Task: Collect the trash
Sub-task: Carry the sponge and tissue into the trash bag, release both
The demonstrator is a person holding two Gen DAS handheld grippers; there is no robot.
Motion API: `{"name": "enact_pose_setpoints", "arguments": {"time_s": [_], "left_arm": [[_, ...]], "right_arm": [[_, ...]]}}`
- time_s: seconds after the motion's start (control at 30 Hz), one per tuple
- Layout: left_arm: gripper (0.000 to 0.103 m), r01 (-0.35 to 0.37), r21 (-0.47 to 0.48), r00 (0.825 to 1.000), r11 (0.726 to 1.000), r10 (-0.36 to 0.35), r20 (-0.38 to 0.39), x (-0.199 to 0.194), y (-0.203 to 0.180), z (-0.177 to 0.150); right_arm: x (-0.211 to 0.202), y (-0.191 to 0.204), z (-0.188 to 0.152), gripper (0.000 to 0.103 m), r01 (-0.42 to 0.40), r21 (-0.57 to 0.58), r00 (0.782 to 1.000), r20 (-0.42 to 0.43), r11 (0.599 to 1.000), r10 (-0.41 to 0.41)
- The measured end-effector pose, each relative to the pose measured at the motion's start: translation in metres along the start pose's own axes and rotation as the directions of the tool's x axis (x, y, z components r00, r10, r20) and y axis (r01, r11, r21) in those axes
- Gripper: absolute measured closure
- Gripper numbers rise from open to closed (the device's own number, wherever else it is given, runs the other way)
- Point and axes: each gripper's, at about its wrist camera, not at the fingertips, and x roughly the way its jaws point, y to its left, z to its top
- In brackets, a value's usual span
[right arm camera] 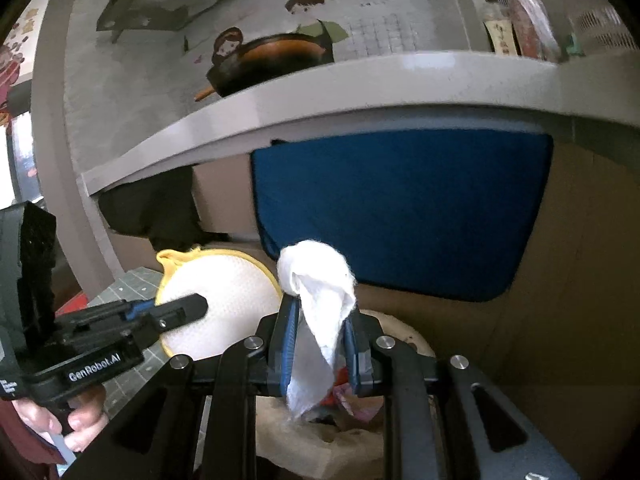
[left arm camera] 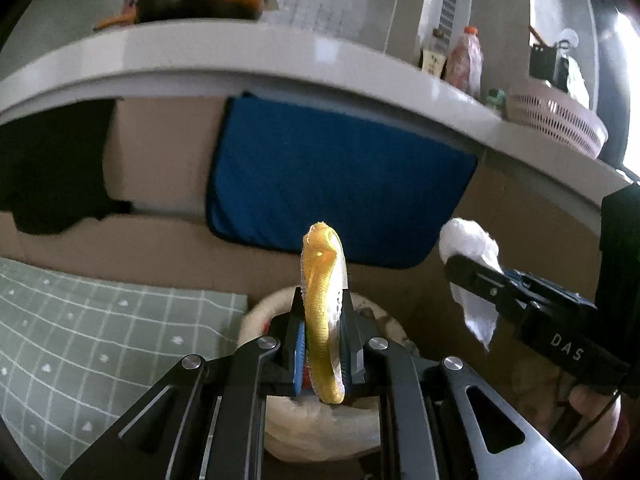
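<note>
A home kitchen: white countertop, bottles, pink colander, cooking-themed wall poster.

A round scrub pad, white mesh with a yellow rim, stands on edge at lower centre of the left wrist view, pinched between the left tongs. A crumpled white tissue hangs at lower centre of the right wrist view, clamped in the right tongs. Below both sits a cream bin holding scraps.

The bin is mostly hidden behind the fingers; its contents at 6 o'clock are indistinct.
</note>
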Motion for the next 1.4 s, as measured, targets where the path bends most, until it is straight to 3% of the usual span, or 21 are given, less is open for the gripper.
{"name": "enact_pose_setpoints", "arguments": {"time_s": [0.33,0.7,0.93,1.03,1.17,1.3,1.4], "left_arm": [[0.089,0.020,-0.079,0.986,0.997,-0.033,-0.165,0.075,0.018,-0.023],[0.088,0.079,-0.145,0.969,0.986,-0.110,-0.223,0.117,0.038,-0.031],[0.059,0.149,-0.147,0.964,0.978,-0.177,-0.200,0.116,0.047,-0.026],[0.056,0.115,-0.136,0.969,0.984,-0.142,-0.204,0.114,0.050,-0.024],[0.053,0.058,-0.127,0.976,0.990,-0.083,-0.202,0.107,0.056,-0.024],[0.052,0.020,-0.130,0.978,0.991,-0.047,-0.204,0.096,0.062,-0.022],[0.052,-0.015,-0.127,0.980,0.992,-0.011,-0.201,0.080,0.065,-0.020]], "right_arm": [[0.048,-0.033,-0.023,0.084,0.010,0.058,0.995,-0.097,0.998,-0.004],[0.099,-0.060,-0.046,0.084,0.020,0.131,0.981,-0.196,0.991,0.006],[0.116,-0.068,-0.057,0.080,0.016,0.172,0.978,-0.208,0.985,0.021],[0.127,-0.061,-0.058,0.079,0.012,0.169,0.976,-0.217,0.986,0.026],[0.129,-0.056,-0.062,0.051,0.035,0.165,0.974,-0.225,0.986,0.003],[0.115,-0.047,-0.062,0.050,0.095,0.130,0.976,-0.205,0.987,-0.067],[0.102,-0.041,-0.061,0.050,0.098,0.133,0.979,-0.190,0.986,-0.072]]}}
